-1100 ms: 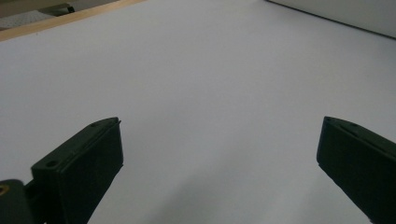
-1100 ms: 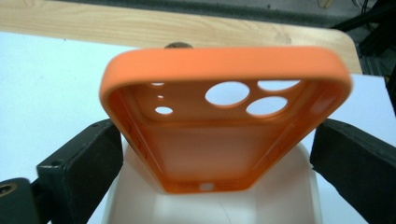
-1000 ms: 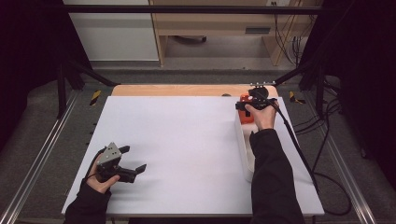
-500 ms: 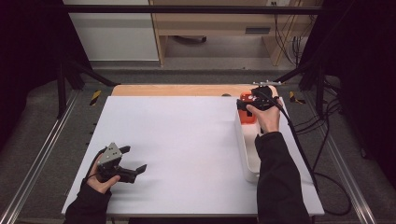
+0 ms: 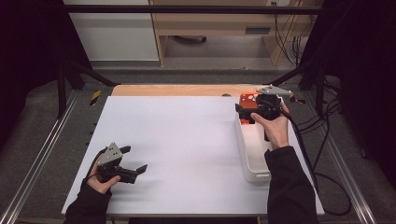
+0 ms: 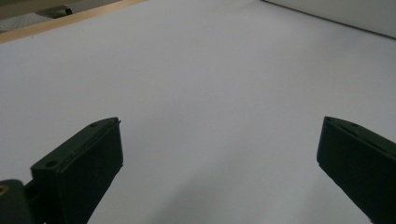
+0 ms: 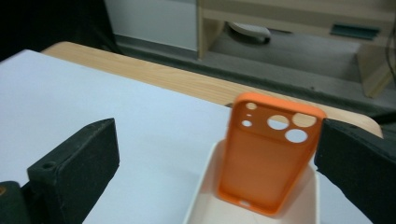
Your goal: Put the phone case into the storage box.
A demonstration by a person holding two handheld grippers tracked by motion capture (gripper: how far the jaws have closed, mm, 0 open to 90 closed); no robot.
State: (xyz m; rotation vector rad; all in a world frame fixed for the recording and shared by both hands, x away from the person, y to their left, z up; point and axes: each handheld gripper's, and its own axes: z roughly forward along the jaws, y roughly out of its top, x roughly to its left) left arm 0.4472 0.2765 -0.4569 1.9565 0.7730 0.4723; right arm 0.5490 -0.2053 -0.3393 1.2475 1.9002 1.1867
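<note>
An orange phone case [image 7: 268, 158] with camera cut-outs leans upright at the far end of a white tray [image 7: 205, 198]. My right gripper [image 7: 219, 126] is open and wide, with the case between its jaws and close to the right one. In the high view the right gripper [image 5: 242, 114] hovers over the tray's [image 5: 254, 170] far end, beside the case [image 5: 247, 99]. My left gripper [image 5: 134, 158] rests near the table's front left, open. Between its jaws [image 6: 219, 121] lies only the white table surface.
The white table top [image 5: 187, 140] has a bare wooden strip [image 5: 177, 90] along its far edge. Metal rails [image 5: 42, 154] run down both sides. A black cable [image 5: 308, 154] trails from the right gripper off the table's right side. A desk and cables stand beyond.
The right gripper has shifted slightly to the right and toward the person, so more of the tray shows. The left gripper has not moved.
</note>
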